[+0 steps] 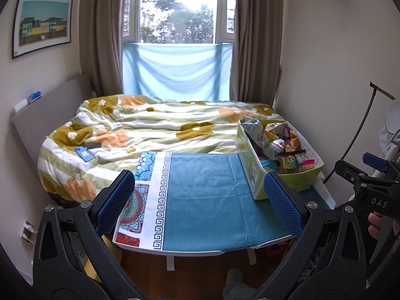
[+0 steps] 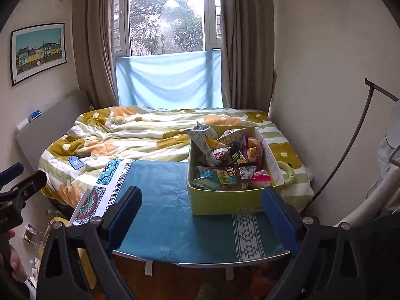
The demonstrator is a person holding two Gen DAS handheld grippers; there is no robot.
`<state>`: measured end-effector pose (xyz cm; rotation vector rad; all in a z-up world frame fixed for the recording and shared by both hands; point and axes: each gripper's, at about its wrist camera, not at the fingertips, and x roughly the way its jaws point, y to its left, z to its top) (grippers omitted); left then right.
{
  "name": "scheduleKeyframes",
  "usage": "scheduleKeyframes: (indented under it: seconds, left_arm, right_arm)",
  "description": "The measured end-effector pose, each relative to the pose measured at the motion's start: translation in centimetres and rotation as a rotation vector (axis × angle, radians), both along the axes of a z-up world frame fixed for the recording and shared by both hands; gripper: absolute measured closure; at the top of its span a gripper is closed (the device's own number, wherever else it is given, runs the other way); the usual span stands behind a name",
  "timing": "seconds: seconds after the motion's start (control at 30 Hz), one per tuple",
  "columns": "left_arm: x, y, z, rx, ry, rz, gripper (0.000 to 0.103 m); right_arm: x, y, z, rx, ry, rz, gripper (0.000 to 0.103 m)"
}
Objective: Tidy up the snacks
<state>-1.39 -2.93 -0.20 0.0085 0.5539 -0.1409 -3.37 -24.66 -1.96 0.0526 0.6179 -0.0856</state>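
A green cardboard box (image 2: 220, 203) full of mixed snack packets (image 2: 228, 170) stands on the right side of a small table covered with a teal cloth (image 2: 160, 205). In the left wrist view the box (image 1: 252, 175) and its packets (image 1: 280, 145) are at the right, beside my right finger pad. My left gripper (image 1: 200, 197) is open and empty, held over the near part of the table cloth (image 1: 205, 200). My right gripper (image 2: 200, 215) is open and empty, just in front of the box.
A bed with a flowered quilt (image 1: 140, 130) lies behind the table, with a blue phone (image 1: 85, 153) on it. A window with curtains (image 1: 180, 12) is behind. A lamp stand (image 2: 350, 145) and a chair stand at the right. Wooden floor lies below the table.
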Motion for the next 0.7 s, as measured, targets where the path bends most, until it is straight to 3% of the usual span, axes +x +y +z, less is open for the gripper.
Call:
scheduleKeyframes:
  seconds: [0.7]
  left_arm:
    - [0.51, -0.52, -0.08, 0.021, -0.018, -0.008, 0.001]
  right_arm:
    - [0.32, 0.41, 0.21, 0.000, -0.004, -0.003, 0.008]
